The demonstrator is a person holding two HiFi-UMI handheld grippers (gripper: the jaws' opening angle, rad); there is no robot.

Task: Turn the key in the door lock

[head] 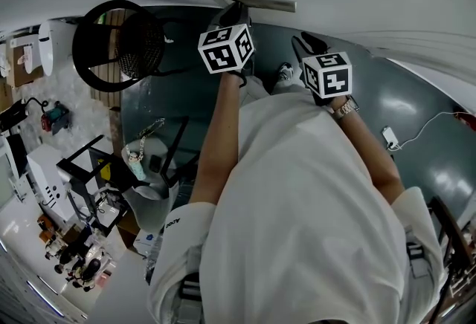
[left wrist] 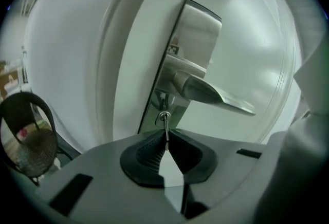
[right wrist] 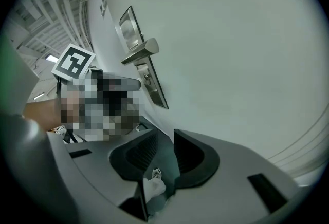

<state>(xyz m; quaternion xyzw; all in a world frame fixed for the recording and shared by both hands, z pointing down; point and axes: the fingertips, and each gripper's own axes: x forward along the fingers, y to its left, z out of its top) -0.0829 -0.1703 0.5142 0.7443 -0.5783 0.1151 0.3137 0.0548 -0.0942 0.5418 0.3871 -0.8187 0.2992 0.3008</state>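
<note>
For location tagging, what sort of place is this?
Probably a workroom or lab doorway: white door with a silver lever handle, a small metal key in its lock, a black round mesh chair, benchtop clutter.

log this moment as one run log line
left gripper: shut on small silver metal key in long steel lock plate | right gripper: open, empty, away from plate

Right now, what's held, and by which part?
Left hand-held gripper pinches the key by its outer end, the rest in the door lock. Right hand-held gripper holds nothing.
</note>
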